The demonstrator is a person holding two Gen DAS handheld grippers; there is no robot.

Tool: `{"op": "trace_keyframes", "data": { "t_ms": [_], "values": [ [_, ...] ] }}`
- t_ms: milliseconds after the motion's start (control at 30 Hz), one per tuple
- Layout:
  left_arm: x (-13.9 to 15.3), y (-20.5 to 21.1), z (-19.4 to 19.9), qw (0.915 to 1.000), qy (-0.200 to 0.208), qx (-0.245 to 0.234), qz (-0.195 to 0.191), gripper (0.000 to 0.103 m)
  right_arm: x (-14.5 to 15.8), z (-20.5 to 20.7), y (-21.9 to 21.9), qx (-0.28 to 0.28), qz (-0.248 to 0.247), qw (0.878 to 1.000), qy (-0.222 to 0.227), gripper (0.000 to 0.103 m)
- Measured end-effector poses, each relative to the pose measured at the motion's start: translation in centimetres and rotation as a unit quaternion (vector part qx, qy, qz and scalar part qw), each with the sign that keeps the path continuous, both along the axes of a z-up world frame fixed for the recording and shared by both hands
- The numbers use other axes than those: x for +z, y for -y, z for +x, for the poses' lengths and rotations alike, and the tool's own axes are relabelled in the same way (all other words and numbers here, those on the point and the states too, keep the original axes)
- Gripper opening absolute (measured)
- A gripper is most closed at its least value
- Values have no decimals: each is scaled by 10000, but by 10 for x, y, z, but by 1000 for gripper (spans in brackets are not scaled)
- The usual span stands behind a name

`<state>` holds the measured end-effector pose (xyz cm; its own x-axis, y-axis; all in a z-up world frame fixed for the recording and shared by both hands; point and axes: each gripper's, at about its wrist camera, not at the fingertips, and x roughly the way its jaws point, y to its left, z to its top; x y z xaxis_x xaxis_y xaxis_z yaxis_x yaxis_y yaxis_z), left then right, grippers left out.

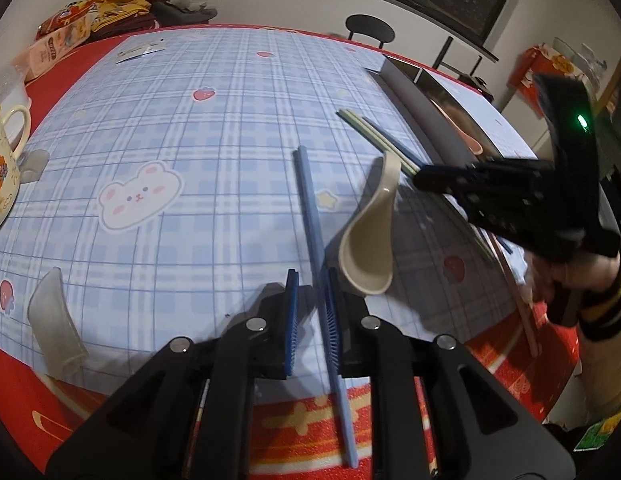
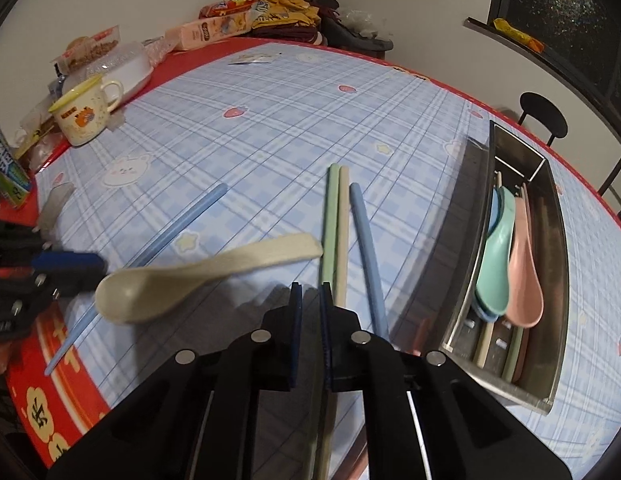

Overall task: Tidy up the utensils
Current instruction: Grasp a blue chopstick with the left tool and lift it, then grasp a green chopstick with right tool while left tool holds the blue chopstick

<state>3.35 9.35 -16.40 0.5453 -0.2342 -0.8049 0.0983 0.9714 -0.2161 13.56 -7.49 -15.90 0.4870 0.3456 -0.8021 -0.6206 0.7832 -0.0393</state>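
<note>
1. The table carried a smooth blue-and-white plaid cloth point(image 2: 270, 120) printed with strawberries and bears, laid over a red patterned cover point(image 2: 38, 380).
2. At the far left stood one cream ceramic mug point(image 2: 84, 114) with a yellow rim and an orange print.
3. The left gripper point(image 1: 310, 280) had black arms and blue ribbed pads; its jaws stood spread, with one long pale-blue plastic chopstick point(image 1: 312, 216) lying between them and touching the right pad. Whether it was gripped could not be told. That chopstick's long axis ran from the table's near edge away from the camera.
4. One cream matte plastic soup spoon point(image 2: 198, 272) lay just right of that chopstick, its rounded bowl toward the left gripper and its flat handle pointing at the chopstick group.
5. Three chopsticks lay side by side on the cloth: one pale-green chopstick point(image 2: 328, 216), one cream chopstick point(image 2: 342, 224) and one second blue chopstick point(image 2: 366, 248), all pointing away from the right-wrist camera.
6. The right gripper point(image 2: 310, 296) held its jaws slightly parted above the green chopstick's near end; contact could not be determined.
7. At the right lay one rectangular stainless-steel tray point(image 2: 558, 280), long axis running away from the camera. It held one mint-green spoon point(image 2: 496, 256) and one pink spoon point(image 2: 524, 272), with a blue spoon's edge showing beneath; all handles pointed away.
</note>
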Motion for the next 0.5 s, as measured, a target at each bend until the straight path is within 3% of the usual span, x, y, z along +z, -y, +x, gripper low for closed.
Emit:
{"op": "trace_keyframes", "data": {
  "t_ms": [200,500],
  "values": [
    [-4,9,-6,9997,-26,-214,68,23,-5,11,0,-114,-18,9999,-107,8],
    [-5,21,-8,9977,73,-411,536,23,-5,-5,-1,131,77,9995,-285,7]
  ]
}}
